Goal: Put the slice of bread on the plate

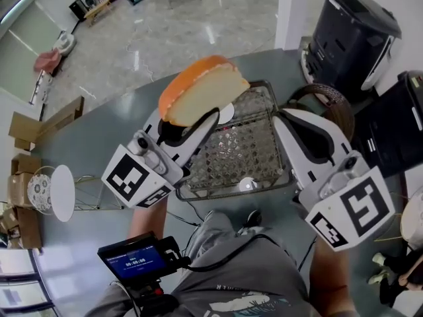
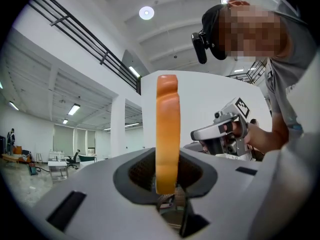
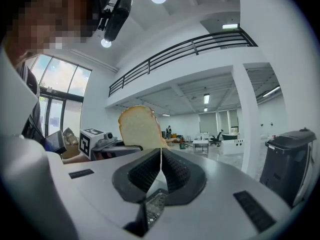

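A thick bread slice (image 1: 200, 90) with an orange crust stands on edge between the jaws of my left gripper (image 1: 198, 123), which is shut on its lower part. It hangs above the near left corner of a wire mesh basket (image 1: 261, 152). In the left gripper view the bread slice (image 2: 167, 134) rises upright from the left gripper (image 2: 167, 185). My right gripper (image 1: 281, 115) is shut with nothing in it, to the right over the basket. In the right gripper view the right gripper (image 3: 160, 168) shows its jaws meeting in a line, with the bread slice (image 3: 139, 128) beyond. A small white round edge (image 1: 227, 113) shows under the bread; whether it is the plate is unclear.
The basket rests on a grey table (image 1: 92, 144). A white round disc on a wire stand (image 1: 63, 191) sits at the table's left. A brown wicker rim (image 1: 330, 100) and two black bins (image 1: 353, 32) stand at the right. The person's legs and a small screen (image 1: 139, 259) are below.
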